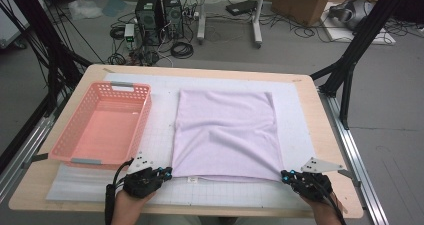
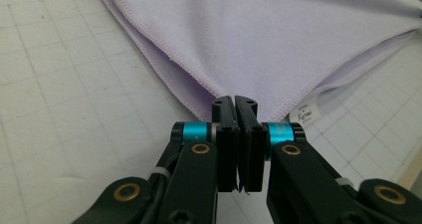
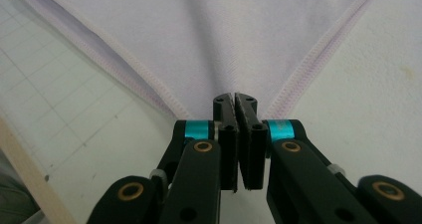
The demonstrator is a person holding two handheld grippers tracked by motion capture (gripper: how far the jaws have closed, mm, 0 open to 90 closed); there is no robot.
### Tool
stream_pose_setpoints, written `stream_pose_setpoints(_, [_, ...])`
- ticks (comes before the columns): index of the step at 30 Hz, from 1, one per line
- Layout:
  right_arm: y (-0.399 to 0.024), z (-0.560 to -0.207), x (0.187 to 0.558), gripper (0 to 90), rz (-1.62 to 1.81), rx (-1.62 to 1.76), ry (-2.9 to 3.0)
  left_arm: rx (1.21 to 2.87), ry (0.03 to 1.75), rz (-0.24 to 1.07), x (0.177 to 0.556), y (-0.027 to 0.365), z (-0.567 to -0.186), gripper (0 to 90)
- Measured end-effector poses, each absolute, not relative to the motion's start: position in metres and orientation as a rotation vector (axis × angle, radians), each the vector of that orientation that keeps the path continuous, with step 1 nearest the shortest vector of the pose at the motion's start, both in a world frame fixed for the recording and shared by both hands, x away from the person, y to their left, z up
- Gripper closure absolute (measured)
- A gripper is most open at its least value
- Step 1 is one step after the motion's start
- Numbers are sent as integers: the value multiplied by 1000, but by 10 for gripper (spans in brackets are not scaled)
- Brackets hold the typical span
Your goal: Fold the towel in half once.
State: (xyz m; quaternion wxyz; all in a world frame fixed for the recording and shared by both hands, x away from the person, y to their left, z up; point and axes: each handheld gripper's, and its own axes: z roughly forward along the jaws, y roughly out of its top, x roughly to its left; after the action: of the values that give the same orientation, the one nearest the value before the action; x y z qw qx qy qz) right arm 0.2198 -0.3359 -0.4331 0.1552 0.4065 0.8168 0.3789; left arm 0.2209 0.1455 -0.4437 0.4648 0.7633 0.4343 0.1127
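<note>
A lilac towel [image 1: 225,135], folded double, lies flat on the white grid mat [image 1: 300,115] in the middle of the table. My left gripper [image 1: 169,173] is shut on the towel's near left corner [image 2: 234,92], whose stitched hems run into the closed jaws. My right gripper [image 1: 284,175] is shut on the near right corner [image 3: 234,87] in the same way. Both grippers sit low at the table's front edge, each held by a hand. A small white label [image 2: 307,113] sticks out from the towel's near edge beside the left gripper.
A pink plastic basket [image 1: 80,147], with nothing in it, stands on the left part of the table beside the towel. Black frame posts flank the table. Behind the table, computers, cables and a cardboard box sit on the floor.
</note>
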Motion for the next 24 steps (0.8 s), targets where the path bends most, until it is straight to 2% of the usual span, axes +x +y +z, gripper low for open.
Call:
stream_pose_setpoints(5, [-336, -433, 214, 850, 1090, 1170, 2341, 1870, 1075, 264, 218, 148, -443, 864])
stream_pose_setpoints(6, [-337, -433, 214, 794, 1086, 1179, 2328, 1857, 1084, 273, 219, 148, -443, 802])
stream_pose_setpoints(7, [-337, -432, 214, 738, 1096, 1193, 2311, 1839, 1099, 272, 221, 149, -441, 692])
stream_pose_setpoints(9, [-341, -431, 215, 689, 1117, 1213, 2269, 1817, 1097, 294, 224, 149, -438, 625])
stream_pose_setpoints(12, [-345, -428, 220, 687, 1155, 1256, 2204, 1792, 1118, 303, 234, 147, -436, 569])
stream_pose_setpoints(15, [-339, -432, 229, 691, 1130, 1250, 2220, 1839, 1144, 302, 244, 139, -441, 549])
stream_pose_setpoints(17, [-333, -437, 233, 712, 1101, 1247, 2252, 1870, 1140, 291, 247, 134, -446, 562])
stream_pose_setpoints(20, [-325, -442, 238, 782, 1051, 1213, 2301, 1918, 1115, 310, 247, 128, -449, 637])
stream_pose_setpoints(22, [-323, -443, 239, 829, 1036, 1208, 2315, 1943, 1106, 324, 246, 126, -450, 712])
stream_pose_setpoints(24, [-324, -443, 239, 877, 1039, 1204, 2326, 1955, 1087, 352, 245, 125, -450, 827])
